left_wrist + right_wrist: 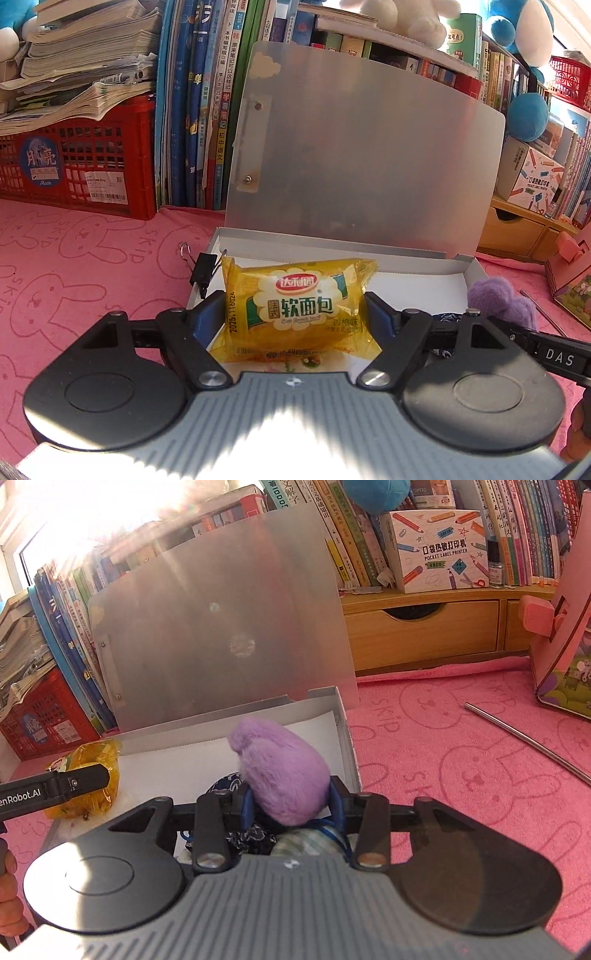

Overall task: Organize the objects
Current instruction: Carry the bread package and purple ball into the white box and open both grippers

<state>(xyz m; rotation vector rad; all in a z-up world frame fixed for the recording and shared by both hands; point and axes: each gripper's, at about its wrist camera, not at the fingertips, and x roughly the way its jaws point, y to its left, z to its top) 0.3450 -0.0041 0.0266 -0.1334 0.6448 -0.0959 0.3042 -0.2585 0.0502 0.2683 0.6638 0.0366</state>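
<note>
My left gripper [295, 314] is shut on a yellow soft-bread packet [295, 306] and holds it over the near left part of an open grey box [406, 254] with a white floor. My right gripper [291, 797] is shut on a purple fluffy toy [280, 764] over the box's near right part [343, 716]. The packet also shows at the left of the right wrist view [92, 775], and the purple toy at the right of the left wrist view [498, 299]. A dark patterned cloth item [225, 786] lies under the toy.
The box lid [369, 147] stands upright behind. A black binder clip [203, 269] sits at the box's left edge. A metal rod [524, 738] lies on the pink cloth [443, 775] to the right. Books, a red crate [74, 162] and a pink box [565, 627] surround.
</note>
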